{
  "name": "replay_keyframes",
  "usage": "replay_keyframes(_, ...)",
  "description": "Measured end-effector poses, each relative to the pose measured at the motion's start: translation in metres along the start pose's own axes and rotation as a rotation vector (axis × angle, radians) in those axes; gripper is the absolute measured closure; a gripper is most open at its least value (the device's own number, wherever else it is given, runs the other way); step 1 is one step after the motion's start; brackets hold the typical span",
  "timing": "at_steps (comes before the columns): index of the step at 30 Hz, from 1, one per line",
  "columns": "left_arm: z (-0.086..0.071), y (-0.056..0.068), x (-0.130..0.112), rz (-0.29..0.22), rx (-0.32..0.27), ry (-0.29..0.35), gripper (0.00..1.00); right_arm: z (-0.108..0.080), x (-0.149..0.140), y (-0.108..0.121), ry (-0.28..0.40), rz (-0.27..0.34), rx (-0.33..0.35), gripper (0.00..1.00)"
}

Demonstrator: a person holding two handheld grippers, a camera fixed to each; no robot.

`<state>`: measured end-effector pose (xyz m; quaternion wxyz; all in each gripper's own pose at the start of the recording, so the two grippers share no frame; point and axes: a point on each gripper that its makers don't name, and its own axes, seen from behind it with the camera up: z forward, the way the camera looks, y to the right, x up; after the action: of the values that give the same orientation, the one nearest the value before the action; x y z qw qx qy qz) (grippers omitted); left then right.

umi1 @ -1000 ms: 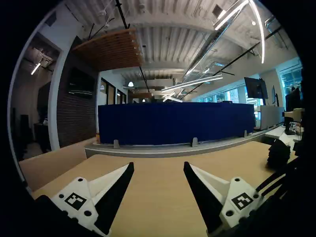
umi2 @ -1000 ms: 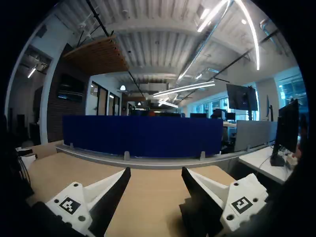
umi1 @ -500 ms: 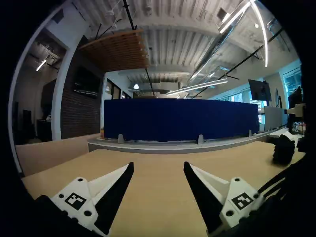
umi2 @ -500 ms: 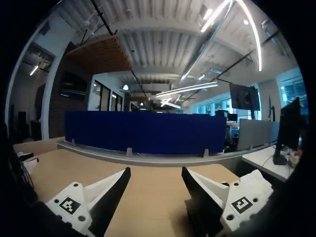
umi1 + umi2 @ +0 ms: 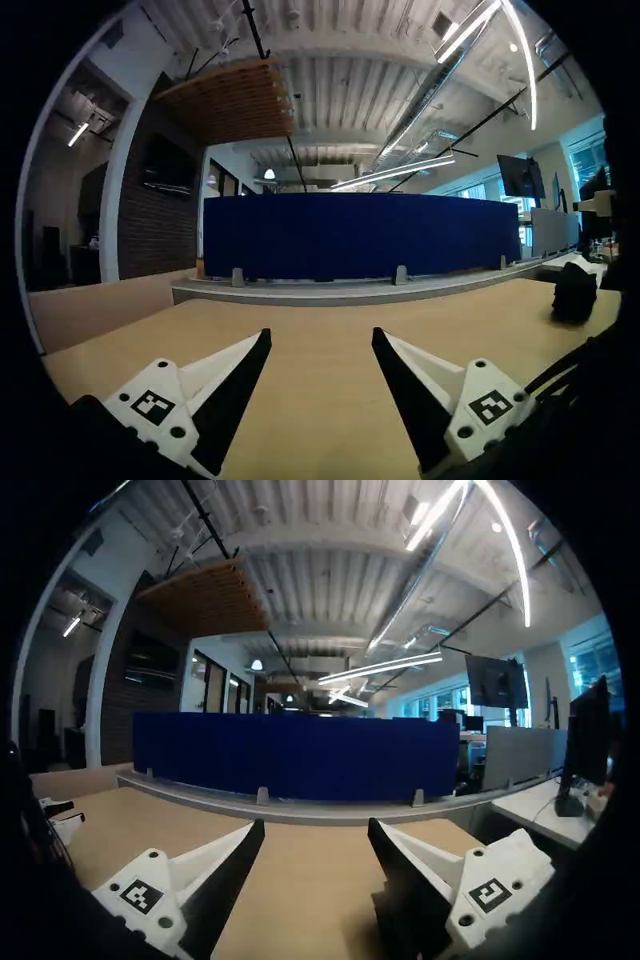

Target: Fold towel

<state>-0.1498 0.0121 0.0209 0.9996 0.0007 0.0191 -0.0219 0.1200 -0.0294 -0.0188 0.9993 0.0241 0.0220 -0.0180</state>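
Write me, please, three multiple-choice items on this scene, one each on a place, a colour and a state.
1. Where does the partition stand?
A. on the near edge
B. along the far edge of the desk top
C. on the ceiling

2. What colour is the desk top?
A. light wood
B. black
C. red

3. How is the left gripper?
A. shut on a towel
B. open, holding nothing
C. shut on a cup

Key: 1 B, the partition rises behind the far edge; 2 A, the bare surface is pale wood; 3 B, its jaws stand apart over bare desk top.

White left claw (image 5: 321,336), black pads (image 5: 232,392), square markers (image 5: 152,406)
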Motion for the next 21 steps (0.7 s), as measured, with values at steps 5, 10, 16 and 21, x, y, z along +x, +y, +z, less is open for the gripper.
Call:
replay_keyframes(5,0.002,-0.001,-0.004,-0.001,0.001,-0.014,0.07,0.001,0.0,0.001,0.0,-0.002,-0.004,0.0)
replay_keyframes(10,0.003,-0.001,-0.009,-0.001,0.009,-0.035,0.07,0.003,-0.003,0.004,-0.002,0.002,-0.008,0.0)
replay_keyframes(16,0.003,-0.002,-0.01,-0.002,0.011,-0.044,0.07,0.005,-0.006,0.007,-0.004,0.008,-0.011,0.0)
replay_keyframes(21,0.003,-0.002,-0.01,-0.002,0.007,-0.045,0.07,0.007,-0.01,0.01,-0.006,0.005,-0.013,0.0)
